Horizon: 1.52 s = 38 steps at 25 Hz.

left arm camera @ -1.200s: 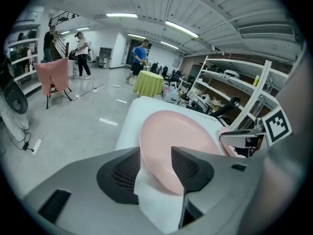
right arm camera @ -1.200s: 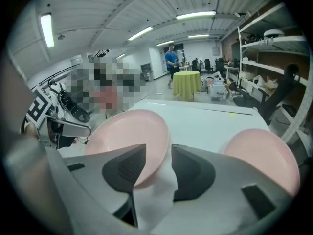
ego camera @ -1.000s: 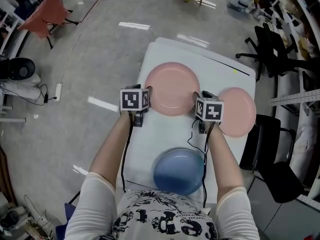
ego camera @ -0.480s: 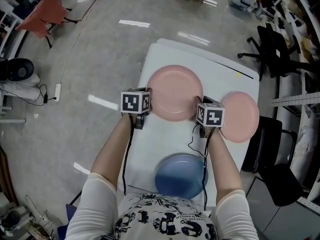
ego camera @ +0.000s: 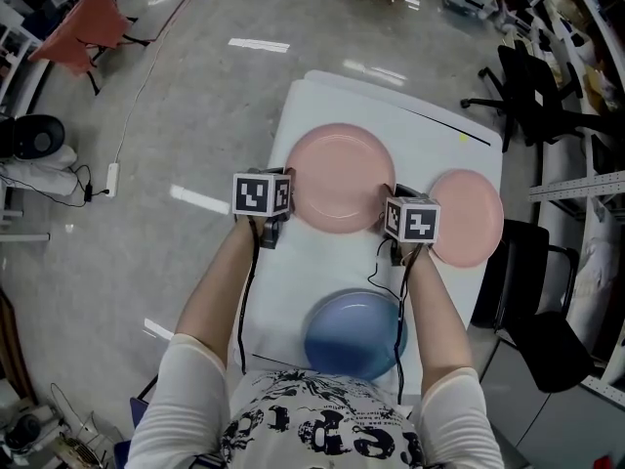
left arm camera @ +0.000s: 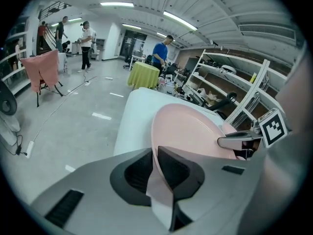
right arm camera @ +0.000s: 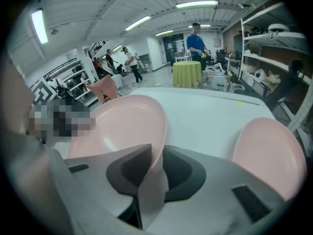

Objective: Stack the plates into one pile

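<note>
Three plates lie on the white table [ego camera: 283, 281]. A big pink plate [ego camera: 337, 181] is in the middle, a small pink plate [ego camera: 467, 218] is at the right edge, and a blue plate [ego camera: 352, 335] is low down, close to the person [ego camera: 312, 428]. The small pink plate sits just beside the right gripper [ego camera: 386, 210]. The blue plate lies between the person's arms. Black chairs [ego camera: 532, 96] stand at the right of the frame, and a red cloth [ego camera: 83, 22] hangs at the upper left.

The left gripper [ego camera: 290, 198] has the big pink plate's left rim between its jaws, and they are closing on it. The right gripper has the right rim between its jaws, and they are closing too.

A second ago both claws stood wide open at the rim. Now they pinch it. All the plates lie in nearly the same spots as before.
</note>
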Available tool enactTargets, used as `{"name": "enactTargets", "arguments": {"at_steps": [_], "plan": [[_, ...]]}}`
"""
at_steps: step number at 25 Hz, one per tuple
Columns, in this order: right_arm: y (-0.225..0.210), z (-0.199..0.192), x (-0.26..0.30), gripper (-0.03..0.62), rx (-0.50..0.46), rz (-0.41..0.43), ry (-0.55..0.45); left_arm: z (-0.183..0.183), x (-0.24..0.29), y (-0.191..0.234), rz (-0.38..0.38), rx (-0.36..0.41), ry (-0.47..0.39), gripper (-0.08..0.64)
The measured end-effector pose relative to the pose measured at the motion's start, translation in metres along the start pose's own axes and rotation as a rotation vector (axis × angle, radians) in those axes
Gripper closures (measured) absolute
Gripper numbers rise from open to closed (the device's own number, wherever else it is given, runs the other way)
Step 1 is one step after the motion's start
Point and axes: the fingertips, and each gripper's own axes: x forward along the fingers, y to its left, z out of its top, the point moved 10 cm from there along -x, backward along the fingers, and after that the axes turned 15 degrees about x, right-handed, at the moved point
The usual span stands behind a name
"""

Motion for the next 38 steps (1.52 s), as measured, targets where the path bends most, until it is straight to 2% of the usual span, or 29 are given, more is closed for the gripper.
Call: {"name": "enactTargets", "arguments": {"at_steps": [6, 17, 27, 33, 38], "plan": [[0.01, 0.003, -0.027, 0.514, -0.008, 0.001, -0.044, 0.002, -0.023, -0.006, -0.01, -0.01, -0.046, 0.52], [0.034, -0.03, -0.1, 0.514, -0.022, 0.003, -0.108, -0.015, -0.102, -0.036, -0.025, 0.004, -0.128, 0.52], [0.035, -0.088, -0.166, 0.514, -0.01, 0.006, -0.149, -0.052, -0.158, -0.083, -0.05, 0.035, -0.185, 0.52], [0.02, -0.124, -0.208, 0.512, -0.035, 0.037, -0.153, -0.085, -0.19, -0.128, -0.023, 0.022, -0.211, 0.52], [0.006, -0.162, -0.24, 0.512, -0.069, 0.063, -0.145, -0.126, -0.215, -0.169, -0.009, -0.018, -0.218, 0.52]]}}
